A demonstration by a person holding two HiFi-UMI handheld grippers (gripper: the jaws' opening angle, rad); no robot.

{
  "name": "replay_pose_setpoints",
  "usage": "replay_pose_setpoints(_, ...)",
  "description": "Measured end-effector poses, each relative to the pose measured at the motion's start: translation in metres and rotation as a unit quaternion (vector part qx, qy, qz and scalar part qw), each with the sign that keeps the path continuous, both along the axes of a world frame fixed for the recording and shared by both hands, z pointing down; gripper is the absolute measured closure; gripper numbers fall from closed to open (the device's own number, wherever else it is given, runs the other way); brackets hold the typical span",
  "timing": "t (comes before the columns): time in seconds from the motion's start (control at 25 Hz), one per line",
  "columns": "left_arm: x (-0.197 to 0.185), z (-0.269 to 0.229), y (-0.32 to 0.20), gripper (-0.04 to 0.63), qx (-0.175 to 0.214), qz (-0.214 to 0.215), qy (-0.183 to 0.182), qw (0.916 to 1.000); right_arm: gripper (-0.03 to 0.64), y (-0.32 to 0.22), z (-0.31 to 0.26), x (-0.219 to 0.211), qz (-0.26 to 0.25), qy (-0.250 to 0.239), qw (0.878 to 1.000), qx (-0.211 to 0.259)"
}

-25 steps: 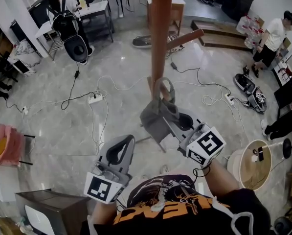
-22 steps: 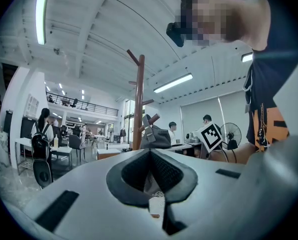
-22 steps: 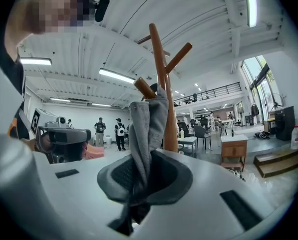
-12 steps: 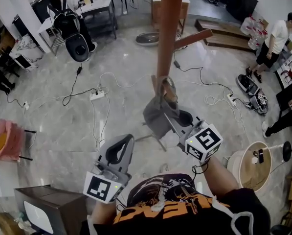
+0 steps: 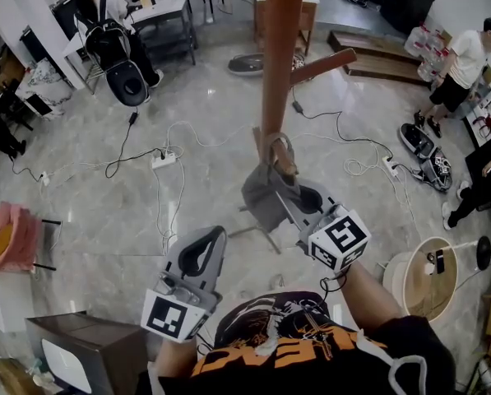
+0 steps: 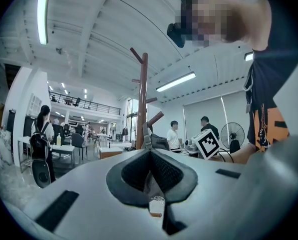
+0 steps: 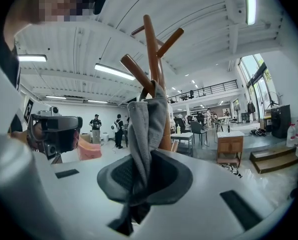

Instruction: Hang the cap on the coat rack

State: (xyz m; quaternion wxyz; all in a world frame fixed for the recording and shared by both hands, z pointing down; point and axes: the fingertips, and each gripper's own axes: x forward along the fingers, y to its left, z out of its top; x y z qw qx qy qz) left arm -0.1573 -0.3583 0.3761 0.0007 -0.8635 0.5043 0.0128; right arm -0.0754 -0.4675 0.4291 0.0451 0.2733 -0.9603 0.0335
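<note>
The left gripper (image 5: 206, 249) hangs low over the floor with its jaws pressed together on nothing, as the left gripper view (image 6: 149, 169) shows. To its right rises the brown pole of the coat rack (image 5: 276, 56). The grey cap (image 5: 270, 194) hangs against the pole, and its strap loop (image 5: 279, 149) sits at a low peg (image 5: 284, 163). The right gripper (image 5: 294, 204) pinches the cap's cloth (image 7: 148, 129) between closed jaws.
</note>
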Motion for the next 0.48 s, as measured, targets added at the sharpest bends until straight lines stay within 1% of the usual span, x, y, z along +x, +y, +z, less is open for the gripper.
replay_pose_setpoints(0.36, 0.0075, 0.0010, -0.0057, 0.572, -0.001, 0.002, -0.001, 1.0000, 0.566, -0.0059, 0.0071, 0.0035, -0.009, 0.000, 1.000, 0.004)
replay_pose_setpoints(0.44, 0.0089, 0.0021, -0.0066, 0.572, -0.003, 0.003, -0.004, 1.0000, 0.552, -0.0069, 0.0076, 0.0025, -0.017, 0.002, 1.000, 0.006)
replay_pose_setpoints(0.48, 0.0086, 0.0021, -0.0067, 0.572, -0.004, 0.004, -0.004, 1.0000, 0.527, -0.0067, 0.0078, 0.0009, -0.022, 0.003, 1.000, 0.007)
